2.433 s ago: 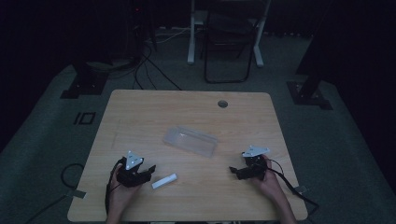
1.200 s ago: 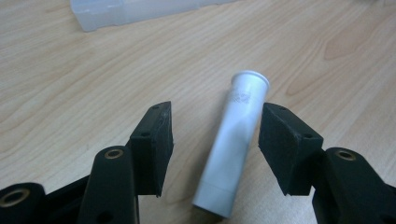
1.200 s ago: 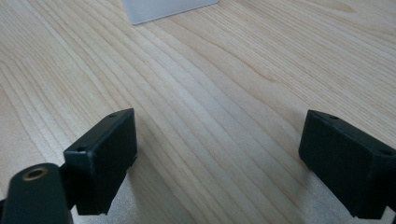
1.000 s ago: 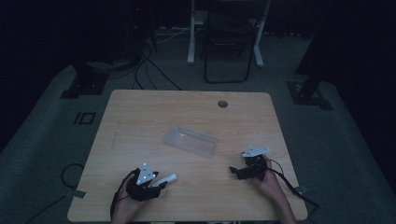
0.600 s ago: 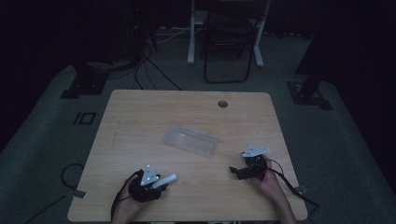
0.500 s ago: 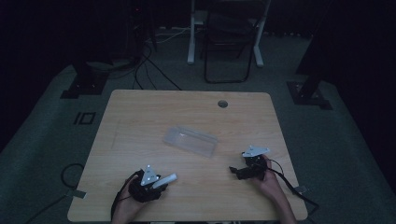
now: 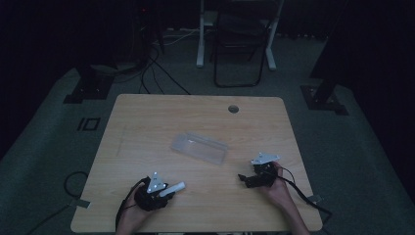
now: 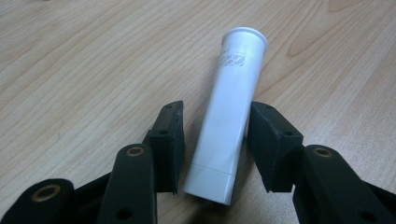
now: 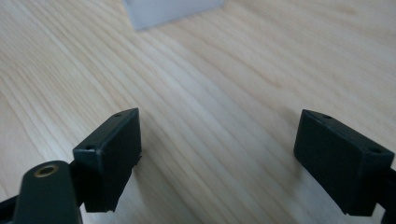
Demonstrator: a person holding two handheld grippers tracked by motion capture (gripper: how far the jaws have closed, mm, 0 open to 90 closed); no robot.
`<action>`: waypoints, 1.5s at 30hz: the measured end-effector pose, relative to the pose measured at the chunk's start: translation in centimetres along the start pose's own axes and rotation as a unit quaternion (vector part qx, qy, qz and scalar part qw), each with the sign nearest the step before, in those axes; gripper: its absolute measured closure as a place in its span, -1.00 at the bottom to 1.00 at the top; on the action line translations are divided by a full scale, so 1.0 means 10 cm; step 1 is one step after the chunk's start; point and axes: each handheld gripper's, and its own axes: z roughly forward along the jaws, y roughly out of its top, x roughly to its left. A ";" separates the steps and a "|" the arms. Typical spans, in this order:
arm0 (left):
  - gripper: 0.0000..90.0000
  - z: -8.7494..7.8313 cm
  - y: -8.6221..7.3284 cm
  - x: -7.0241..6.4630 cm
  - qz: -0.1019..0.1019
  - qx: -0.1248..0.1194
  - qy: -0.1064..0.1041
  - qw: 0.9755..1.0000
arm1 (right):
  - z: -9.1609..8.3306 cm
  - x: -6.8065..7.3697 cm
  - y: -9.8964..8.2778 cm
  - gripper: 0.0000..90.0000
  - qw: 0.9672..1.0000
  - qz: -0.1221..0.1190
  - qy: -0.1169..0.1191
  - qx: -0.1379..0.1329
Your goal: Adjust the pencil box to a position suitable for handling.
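Note:
A white plastic tube [image 8: 229, 116] lies flat on the wooden table [image 7: 147, 122] near its front left edge, its flared end pointing away from my left gripper [image 8: 217, 112]. The left jaws stand on either side of the tube's lower half: the right jaw touches it, and a narrow gap remains at the left jaw. From above, the tube [image 7: 172, 188] pokes out to the right of the left gripper [image 7: 164, 192]. My right gripper [image 7: 243, 178] rests low at the front right, wide open over bare wood, with nothing between its jaws [image 9: 219, 135].
A clear plastic box [image 7: 199, 147] lies in the middle of the table, and its corner [image 9: 173, 11] shows ahead of the right gripper. A round cable hole [image 7: 233, 108] sits near the far edge. A chair [image 7: 240, 44] and cables stand on the floor beyond.
My left gripper has slid forward and right to the tube, bringing its jaws around it. The right gripper has stayed in place.

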 end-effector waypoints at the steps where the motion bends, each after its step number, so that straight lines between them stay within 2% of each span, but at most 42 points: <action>1: 0.27 0.00 0.00 0.00 0.001 0.000 0.000 1.000 | 0.00 0.02 0.03 -0.67 1.000 -0.001 0.000 -0.004; 8: 0.29 0.01 0.01 0.01 0.004 0.000 -0.004 1.000 | 0.13 0.13 0.34 -0.67 0.999 0.006 0.018 -0.033; 13: 0.36 0.01 0.01 0.01 0.006 -0.002 -0.008 1.000 | 0.32 0.21 0.49 -0.67 0.999 0.000 0.015 -0.030; 20: 0.56 0.01 0.01 -0.01 0.018 -0.002 -0.015 1.000 | 0.51 0.24 0.54 -0.65 1.000 -0.010 -0.002 -0.012; 30: 0.57 0.02 0.03 -0.02 0.021 -0.002 -0.020 1.000 | 0.55 0.18 0.53 -0.50 1.000 -0.014 -0.010 -0.008; 33: 0.57 0.03 0.04 -0.03 0.023 -0.004 -0.022 0.999 | 0.55 0.16 0.52 -0.38 1.000 -0.016 -0.012 -0.010; 37: 0.57 0.05 0.05 -0.04 0.027 -0.004 -0.025 0.999 | 0.53 0.12 0.52 -0.18 1.000 -0.006 -0.019 -0.012; 45: 0.57 0.09 0.08 -0.06 0.029 -0.009 -0.028 0.999 | 0.52 0.05 0.52 0.29 1.000 0.002 -0.024 -0.016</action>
